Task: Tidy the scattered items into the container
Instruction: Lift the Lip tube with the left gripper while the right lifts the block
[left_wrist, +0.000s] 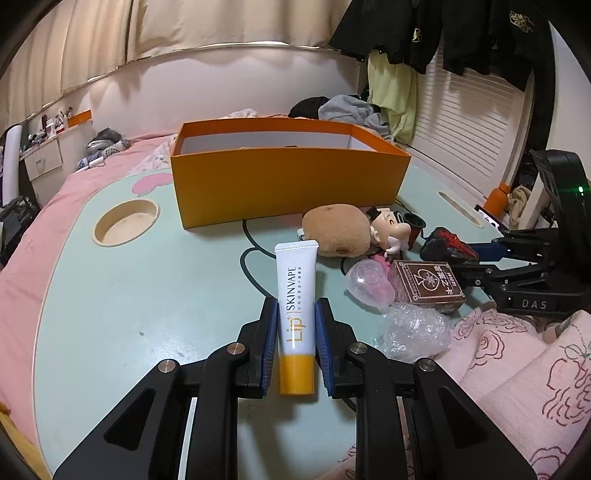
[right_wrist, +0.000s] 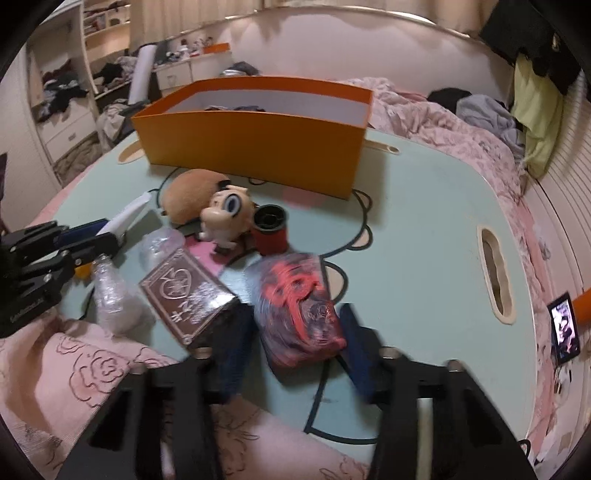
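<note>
My left gripper (left_wrist: 296, 308) is shut on a white lip-balm tube (left_wrist: 297, 306) with an orange cap, held above the green table; it also shows in the right wrist view (right_wrist: 123, 218). The orange box (left_wrist: 280, 173) stands open behind it. My right gripper (right_wrist: 295, 317) stands open around a red-and-black plastic packet (right_wrist: 297, 314); the view is blurred and I cannot tell if the pads touch it. Scattered nearby are a brown plush (left_wrist: 336, 229), a cartoon figurine (right_wrist: 225, 212), a red-and-black spool (right_wrist: 271, 229), a brown card box (right_wrist: 188, 291) and clear plastic shells (left_wrist: 369, 282).
Crumpled bubble wrap (left_wrist: 413, 332) lies by a pink rose-patterned quilt (left_wrist: 517, 369) at the near edge. The table (left_wrist: 129, 295) has a round cup recess (left_wrist: 125, 221) and a handle slot (right_wrist: 495, 273). A phone (right_wrist: 564, 332) lies to the right.
</note>
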